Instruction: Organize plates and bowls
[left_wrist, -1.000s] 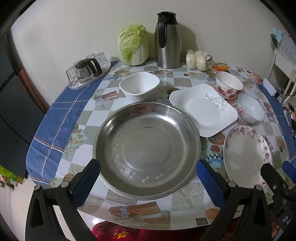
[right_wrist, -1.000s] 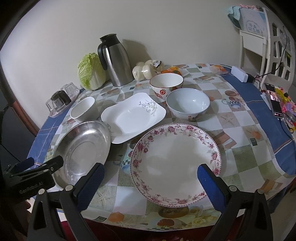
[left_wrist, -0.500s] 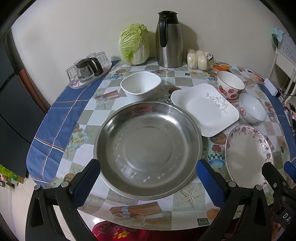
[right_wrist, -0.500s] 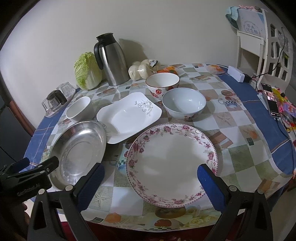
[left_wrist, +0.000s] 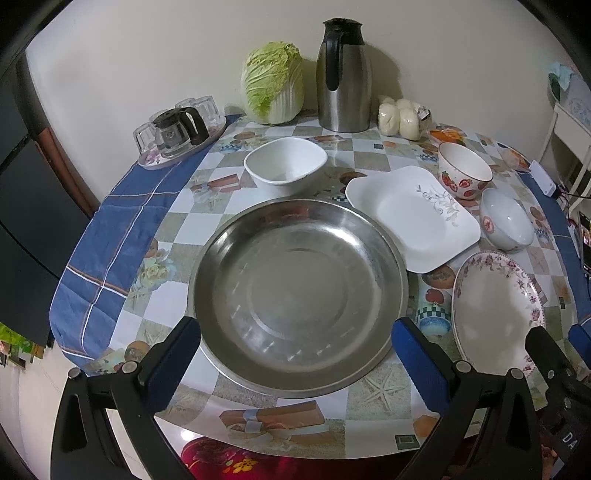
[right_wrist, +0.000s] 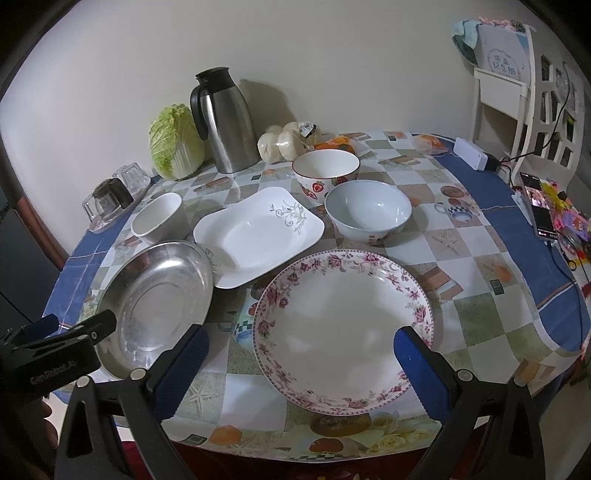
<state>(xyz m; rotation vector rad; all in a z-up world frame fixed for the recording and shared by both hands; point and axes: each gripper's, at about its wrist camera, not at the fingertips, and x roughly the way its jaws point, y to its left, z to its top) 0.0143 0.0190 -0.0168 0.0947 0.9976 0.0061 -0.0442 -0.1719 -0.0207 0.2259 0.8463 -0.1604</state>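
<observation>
Six dishes share the table (left_wrist: 122, 236). Largest is the steel pan (left_wrist: 297, 295) at the near left edge, then the floral plate (right_wrist: 343, 328) at its right, near the front edge. A square white plate (right_wrist: 258, 236) lies behind them (its corner overlaps the pan's rim). Behind that come a pale bowl (right_wrist: 367, 212), a strawberry bowl (right_wrist: 325, 170) and a small white bowl (left_wrist: 285, 164). The left gripper (left_wrist: 295, 354) and right gripper (right_wrist: 301, 363) hover with fingers spread wide, grasping nothing.
</observation>
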